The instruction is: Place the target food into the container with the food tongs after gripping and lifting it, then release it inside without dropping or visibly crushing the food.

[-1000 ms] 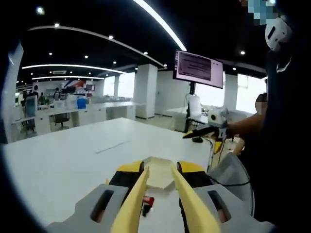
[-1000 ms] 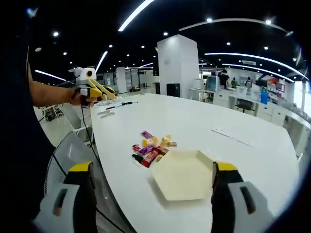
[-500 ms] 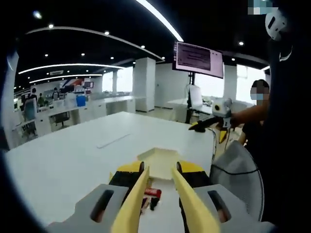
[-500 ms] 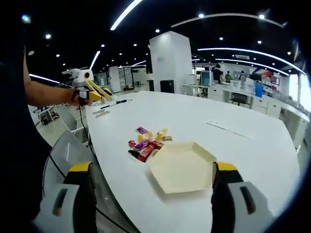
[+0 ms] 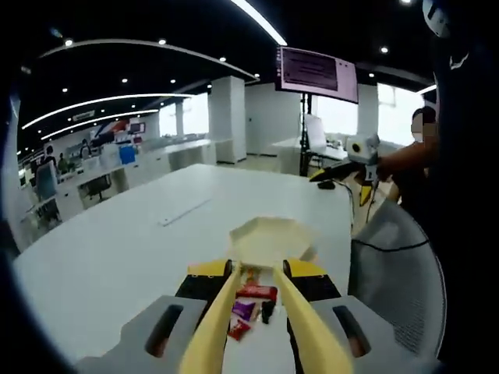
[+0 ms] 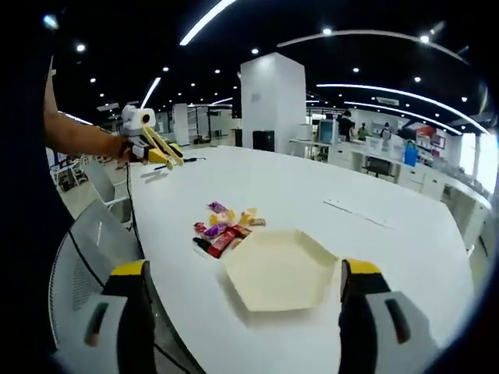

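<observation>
Left tool (image 5: 253, 312), yellow tong blades rising from the bottom of the left gripper view: spread a little, pinching nothing, held above the table (image 5: 109, 249). Framed between the blades, a small heap of wrapped snacks (image 5: 253, 300) (red, purple and dark wrappers), lying on the table, untouched as far as can be told. Just beyond the heap, touching or nearly so, the cream hexagonal container (image 5: 269, 238), holding nothing.

Right tool (image 6: 245, 312) in the right gripper view: jaws spread wide, one at each lower corner, gripping nothing. Between them the container (image 6: 277, 269), flat on the table (image 6: 374, 241), with the snacks (image 6: 222, 230) just beside its far left corner. Left tool (image 6: 160, 148) also seen there, up at the left, held in a hand (image 6: 125, 148) over the table's far end.

Heap and container near the table's edge on the person's side; a mesh chair back (image 6: 86, 257) just off that edge. Broad bare tabletop on the other side. Office desks and a monitor on a stand (image 5: 316, 74) well apart, behind.
</observation>
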